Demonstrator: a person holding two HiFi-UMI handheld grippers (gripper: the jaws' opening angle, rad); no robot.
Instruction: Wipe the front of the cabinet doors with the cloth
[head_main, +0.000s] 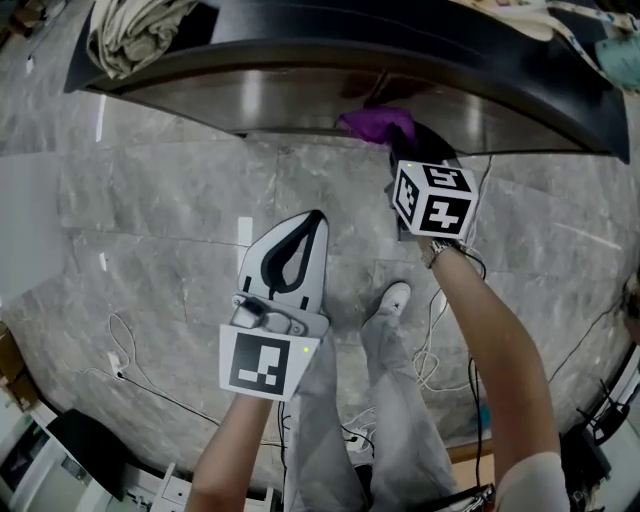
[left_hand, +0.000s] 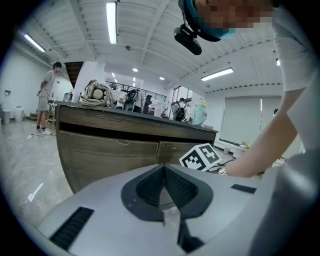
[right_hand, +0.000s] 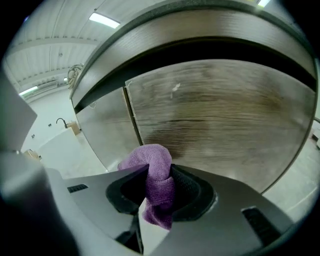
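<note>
Between the jaws of the right tool (right_hand: 157, 176) a purple microfibre cloth (right_hand: 150, 161) is pinched. The jaws are closed onto a narrow twisted waist of it, a rounded wad stands out past the tips, and a short tail hangs behind. The wad sits low against the brown wood-grain cabinet door (right_hand: 220, 115), just right of the dark vertical seam (right_hand: 132, 120) that parts it from the neighbouring door (right_hand: 102, 132). Whether the fabric presses on the wood or only hangs just off it, I cannot tell.

The grip looks like the weak point. Only a thin neck of cloth is held, so drag across the grain could tug the wad sideways and work it loose. If the wad flattens or slips, the hard jaw tips may meet the door and scuff it. A stroke towards the left could also catch the fabric in the seam.

The left tool (left_hand: 164, 187) hangs nearer the person over the grey marble floor (head_main: 150, 200). Its jaws are together with nothing between them, so it gives no support if the cloth drops.

Farther out, white cables (head_main: 430, 350) lie on the floor beside the person's shoe (head_main: 392, 297). A sidestep along the doors could snag one of them.
</note>
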